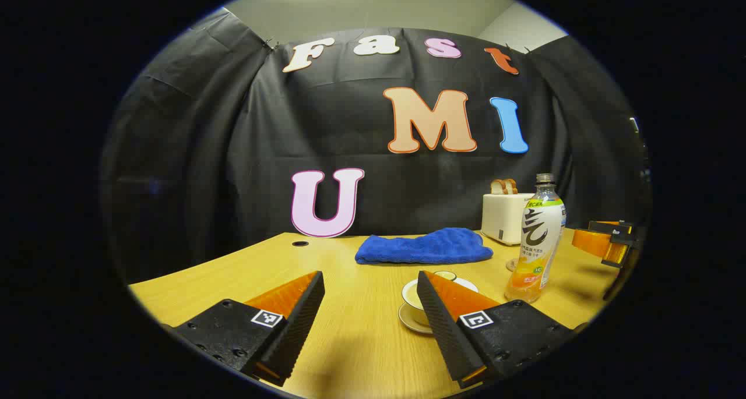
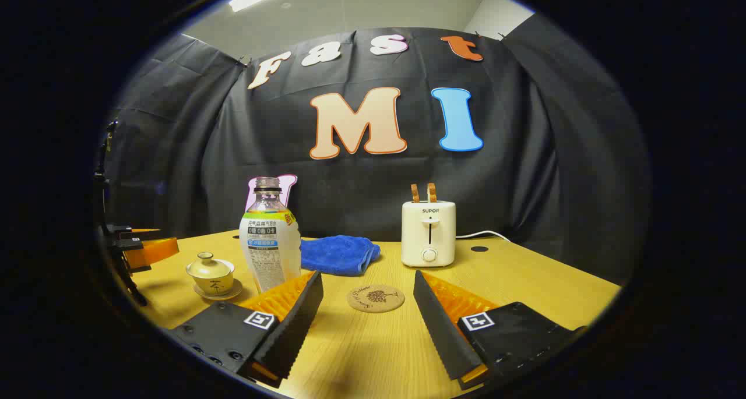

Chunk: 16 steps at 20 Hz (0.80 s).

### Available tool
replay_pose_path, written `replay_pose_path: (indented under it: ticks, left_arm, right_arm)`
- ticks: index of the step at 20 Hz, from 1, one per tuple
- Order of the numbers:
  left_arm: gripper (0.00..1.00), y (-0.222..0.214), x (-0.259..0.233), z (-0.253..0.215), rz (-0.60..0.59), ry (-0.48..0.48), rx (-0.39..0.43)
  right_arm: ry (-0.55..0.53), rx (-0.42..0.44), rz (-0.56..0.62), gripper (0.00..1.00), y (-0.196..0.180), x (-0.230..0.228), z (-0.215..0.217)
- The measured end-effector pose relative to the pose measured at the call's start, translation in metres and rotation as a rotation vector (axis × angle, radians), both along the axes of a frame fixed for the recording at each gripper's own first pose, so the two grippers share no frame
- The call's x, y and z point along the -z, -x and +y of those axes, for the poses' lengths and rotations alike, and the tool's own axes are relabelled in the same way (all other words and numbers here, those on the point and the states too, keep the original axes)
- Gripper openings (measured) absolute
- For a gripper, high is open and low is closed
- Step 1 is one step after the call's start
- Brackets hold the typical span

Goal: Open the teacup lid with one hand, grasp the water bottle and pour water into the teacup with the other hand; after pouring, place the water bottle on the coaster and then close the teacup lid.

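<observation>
**On the table: both grippers spread, nothing held**

On the wooden table (image 2: 524, 282), your task items stand untouched. In the right gripper view, the right gripper (image 2: 368, 306) has its fingers spread wide apart over bare tabletop, gripping nothing. The round cork coaster (image 2: 376, 298) lies flat just ahead, between the two fingers at about 12 o'clock. The water bottle (image 2: 270, 236) stands upright at about 10 o'clock, just behind the tip of the finger on that side; its neck carries no cap. Farther out at 9 o'clock sits the teacup (image 2: 211, 276) on its saucer, with the lid (image 2: 208, 264) resting on top.

In the left gripper view, the left gripper (image 1: 370, 306) is likewise spread open and empty. The cup shows at about 1 o'clock, partly hidden behind one finger, and the bottle stands upright beyond it at 2 o'clock.

A blue cloth (image 2: 339, 253) lies crumpled toward the back of the table, at 12 o'clock in the left gripper view. A white toaster (image 2: 428, 233) with two slices in its slots stands near the back wall, at 1 o'clock in the right gripper view.
</observation>
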<state>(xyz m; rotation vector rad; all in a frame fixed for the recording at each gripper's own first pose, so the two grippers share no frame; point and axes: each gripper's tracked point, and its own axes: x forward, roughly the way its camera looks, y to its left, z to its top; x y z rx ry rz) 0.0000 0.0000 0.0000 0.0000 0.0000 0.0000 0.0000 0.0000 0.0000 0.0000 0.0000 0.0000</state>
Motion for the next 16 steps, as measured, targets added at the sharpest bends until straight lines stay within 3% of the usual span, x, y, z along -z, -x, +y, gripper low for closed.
replay_pose_path:
  ticks: [7, 8, 9, 15, 16]
  left_arm:
    - [0.94, -0.0008, 0.0011, 0.0009, -0.001, 0.001, -0.005]
    - [0.93, -0.001, 0.0016, 0.0011, 0.0, 0.001, -0.007]
    - [0.94, -0.0006, 0.0013, 0.002, 0.001, 0.001, -0.009]
    - [0.93, -0.0003, 0.001, 0.0026, 0.001, 0.001, -0.012]
    - [0.94, -0.0001, 0.0016, 0.0028, 0.001, 0.001, -0.012]
  right_arm:
    - [-0.001, 0.0, 0.001, 1.0, 0.0003, 0.0006, 0.0004]
    - [-0.002, 0.0, 0.001, 0.94, 0.0003, 0.0003, 0.0004]
    - [-0.001, 0.0, 0.0, 0.99, -0.0001, 0.0008, 0.0003]
    - [-0.002, 0.0, 0.0, 0.94, 0.0001, 0.0012, 0.0004]
    - [-0.002, 0.0, 0.0, 0.99, -0.0001, 0.0009, 0.0002]
